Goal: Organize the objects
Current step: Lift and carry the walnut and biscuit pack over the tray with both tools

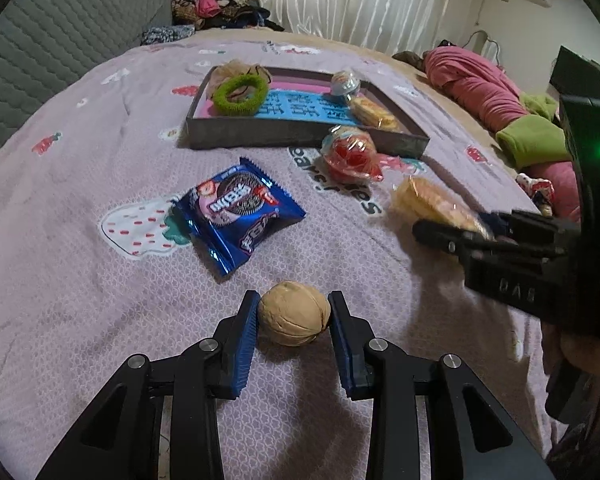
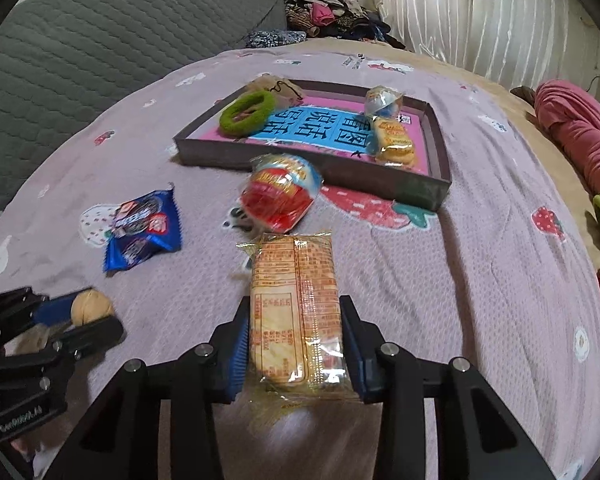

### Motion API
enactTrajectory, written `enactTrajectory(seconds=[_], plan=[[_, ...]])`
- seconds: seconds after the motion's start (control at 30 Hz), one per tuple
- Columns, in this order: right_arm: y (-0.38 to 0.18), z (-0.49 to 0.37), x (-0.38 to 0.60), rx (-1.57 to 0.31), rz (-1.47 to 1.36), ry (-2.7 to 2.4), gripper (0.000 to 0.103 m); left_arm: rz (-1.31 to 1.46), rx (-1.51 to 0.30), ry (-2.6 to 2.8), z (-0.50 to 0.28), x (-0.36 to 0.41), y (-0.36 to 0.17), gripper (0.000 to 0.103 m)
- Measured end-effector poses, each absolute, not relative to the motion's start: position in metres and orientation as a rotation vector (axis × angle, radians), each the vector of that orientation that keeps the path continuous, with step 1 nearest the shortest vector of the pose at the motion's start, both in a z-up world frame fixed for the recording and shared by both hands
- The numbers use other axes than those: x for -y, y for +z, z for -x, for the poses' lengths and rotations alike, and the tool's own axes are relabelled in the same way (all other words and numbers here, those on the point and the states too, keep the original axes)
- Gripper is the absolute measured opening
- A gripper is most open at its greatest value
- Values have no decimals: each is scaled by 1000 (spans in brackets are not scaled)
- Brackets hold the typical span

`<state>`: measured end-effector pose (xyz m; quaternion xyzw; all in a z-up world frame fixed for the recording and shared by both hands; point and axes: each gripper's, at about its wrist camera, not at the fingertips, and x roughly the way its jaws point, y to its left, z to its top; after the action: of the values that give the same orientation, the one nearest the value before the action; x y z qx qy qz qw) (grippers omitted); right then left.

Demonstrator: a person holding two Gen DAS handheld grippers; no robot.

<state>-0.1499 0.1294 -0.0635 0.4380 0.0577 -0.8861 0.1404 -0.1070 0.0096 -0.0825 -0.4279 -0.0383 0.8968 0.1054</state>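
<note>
Right wrist view: right tongs (image 2: pixel 294 344) grip blurred cracker packet (image 2: pixel 294 312); left tongs (image 1: pixel 294 320) clamp walnut (image 1: pixel 294 313).

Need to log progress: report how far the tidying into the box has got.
Done: green ring, tan pouch, wrapped ball and a cracker pack lie in the box. In hand: left tongs grip the walnut; right tongs grip a cracker packet. Left on the bedspread: blue cookie packet, red wrapped candy.
</note>
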Motion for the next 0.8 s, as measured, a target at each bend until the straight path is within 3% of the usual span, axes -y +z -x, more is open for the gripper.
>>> enactTrajectory(seconds=[0.8], plan=[[5,70,-116,-120,-1063,-2598,41,1050,106,2736,54,-1,-10,35]])
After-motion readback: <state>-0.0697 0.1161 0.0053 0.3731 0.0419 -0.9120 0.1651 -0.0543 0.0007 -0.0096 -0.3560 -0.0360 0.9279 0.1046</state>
